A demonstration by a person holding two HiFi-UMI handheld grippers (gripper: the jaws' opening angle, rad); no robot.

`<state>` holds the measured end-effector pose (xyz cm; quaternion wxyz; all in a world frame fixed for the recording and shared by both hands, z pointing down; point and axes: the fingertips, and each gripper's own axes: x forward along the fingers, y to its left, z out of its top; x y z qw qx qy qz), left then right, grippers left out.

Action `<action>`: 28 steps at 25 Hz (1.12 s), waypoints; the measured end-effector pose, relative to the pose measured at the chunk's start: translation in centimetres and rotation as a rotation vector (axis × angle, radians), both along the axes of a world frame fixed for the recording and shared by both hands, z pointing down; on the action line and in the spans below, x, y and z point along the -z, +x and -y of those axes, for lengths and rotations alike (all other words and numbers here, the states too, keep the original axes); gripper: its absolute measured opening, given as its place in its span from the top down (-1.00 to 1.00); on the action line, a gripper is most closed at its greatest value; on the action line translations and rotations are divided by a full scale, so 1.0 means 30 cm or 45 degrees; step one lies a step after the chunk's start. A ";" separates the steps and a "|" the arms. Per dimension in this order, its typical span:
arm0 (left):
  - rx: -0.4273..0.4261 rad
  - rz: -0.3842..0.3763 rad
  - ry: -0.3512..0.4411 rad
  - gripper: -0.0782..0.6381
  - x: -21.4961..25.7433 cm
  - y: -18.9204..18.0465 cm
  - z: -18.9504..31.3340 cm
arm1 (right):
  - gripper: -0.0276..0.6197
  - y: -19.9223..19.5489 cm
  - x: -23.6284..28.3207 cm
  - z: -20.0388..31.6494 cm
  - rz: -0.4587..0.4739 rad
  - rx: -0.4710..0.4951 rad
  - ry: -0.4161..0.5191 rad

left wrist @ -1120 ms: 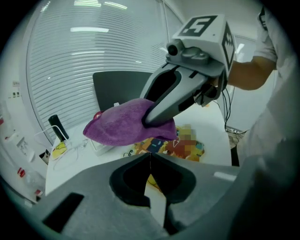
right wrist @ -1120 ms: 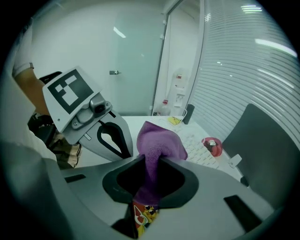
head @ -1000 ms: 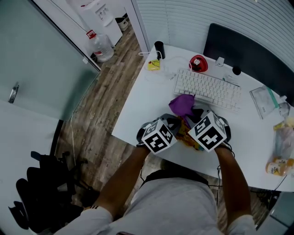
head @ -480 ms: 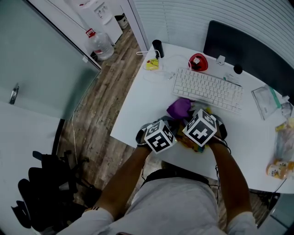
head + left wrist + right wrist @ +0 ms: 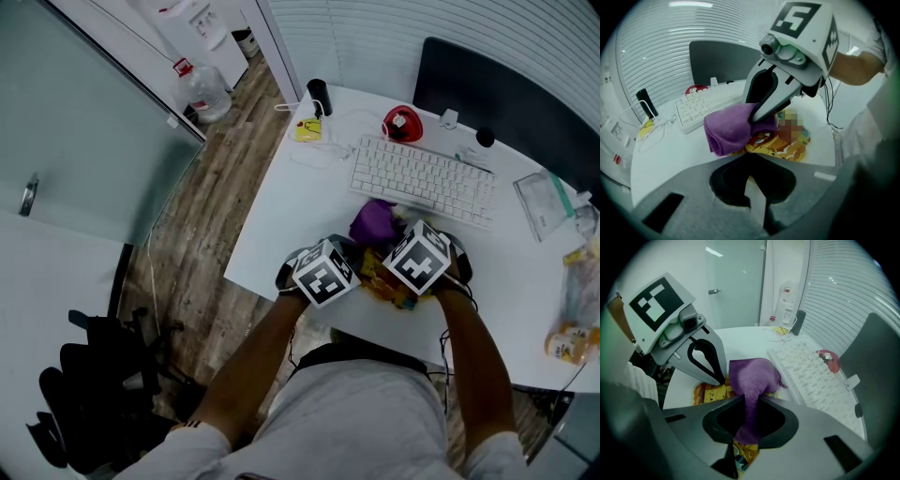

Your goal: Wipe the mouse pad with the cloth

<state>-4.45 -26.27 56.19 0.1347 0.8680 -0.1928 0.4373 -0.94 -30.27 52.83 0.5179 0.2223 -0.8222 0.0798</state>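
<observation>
Purple cloth (image 5: 752, 376) is clamped in the right gripper (image 5: 761, 118), folks: a strip of it runs straight down between the two jaws, and the rest bunches up in a soft lump just ahead of them. That lump sits on the far part of the mouse pad (image 5: 787, 146), a bright yellow and orange cartoon print lying flat on the white desk (image 5: 281, 216), close to the near edge. Over to the left gripper (image 5: 721, 378): its jaws are drawn together with nothing between them, and the closed tip comes down on the pad's surface right beside the cloth, very nearly touching it. From the head camera the two marker cubes sit side by side above the pad, hiding most of it, with the cloth poking out beyond them toward the white keyboard (image 5: 422, 178). The keyboard lies just past the pad, and a dark monitor (image 5: 506, 98) stands behind it at the back of the desk.
</observation>
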 end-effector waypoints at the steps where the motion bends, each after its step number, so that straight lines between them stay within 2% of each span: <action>1: 0.006 -0.002 -0.009 0.74 0.001 -0.001 0.001 | 0.70 0.018 -0.006 0.002 -0.006 -0.013 0.000; 6: 0.029 0.005 -0.005 0.74 0.000 -0.006 0.010 | 0.70 0.114 -0.048 0.029 -0.013 -0.080 0.037; 11: 0.031 -0.002 0.006 0.73 -0.017 -0.005 0.014 | 0.70 0.232 -0.040 -0.007 -0.055 -0.162 -0.040; 18: 0.048 0.003 0.001 0.74 -0.004 -0.007 0.013 | 0.70 0.405 -0.078 -0.009 -0.030 -0.316 -0.005; 24: 0.052 -0.006 0.004 0.73 -0.018 -0.010 0.014 | 0.70 0.513 -0.041 -0.068 -0.081 -0.416 -0.039; 28: 0.040 -0.017 0.025 0.73 -0.051 -0.010 0.027 | 0.70 0.543 -0.004 -0.095 -0.086 -0.445 -0.001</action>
